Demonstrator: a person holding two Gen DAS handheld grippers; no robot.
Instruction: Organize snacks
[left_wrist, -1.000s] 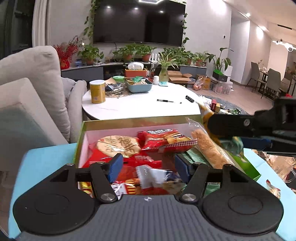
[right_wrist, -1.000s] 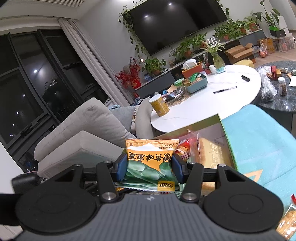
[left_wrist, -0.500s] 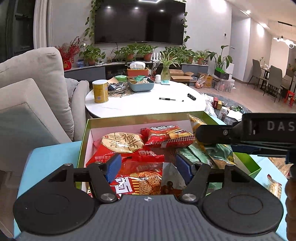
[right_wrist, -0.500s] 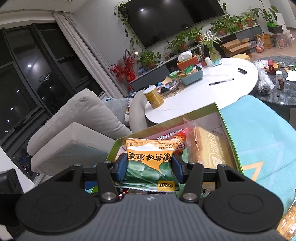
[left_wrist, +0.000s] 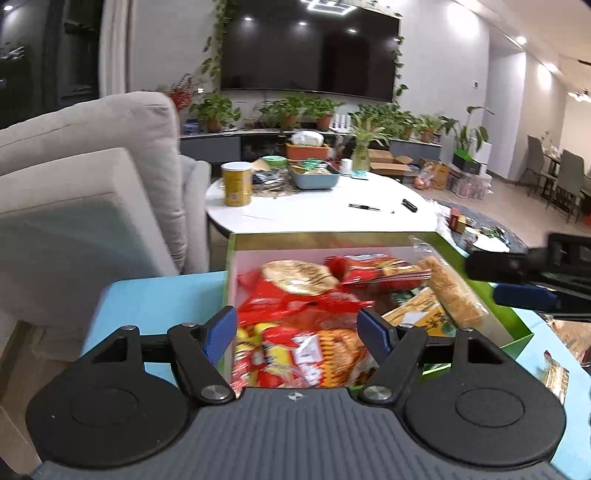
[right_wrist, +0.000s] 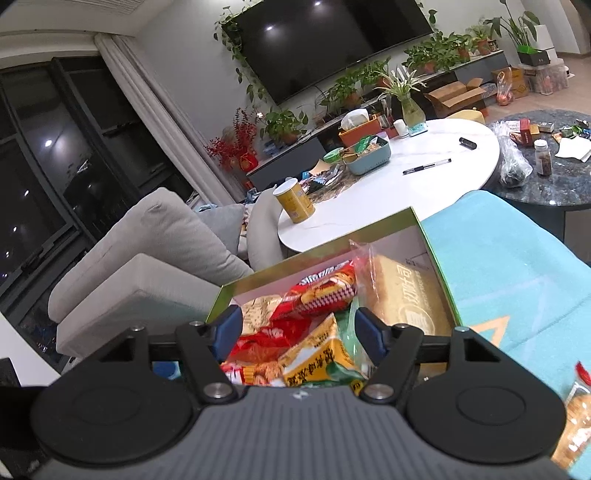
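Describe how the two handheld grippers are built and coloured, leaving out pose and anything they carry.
Both look alike. The left gripper and right gripper each have a ribbed grey body with a small emblem, two round black discs, black angular linkages with silver screws, and blue fingertips. No cables, sleeves or hands are visible.

Left gripper (left_wrist: 297, 330) is hovering with jaws wide apart; right gripper (right_wrist: 297, 330) is likewise gaping, gripping nothing.

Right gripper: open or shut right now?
Open. The right gripper has its blue pads spread with nothing between them; the orange-green snack bag lies loose below, in the snack box.
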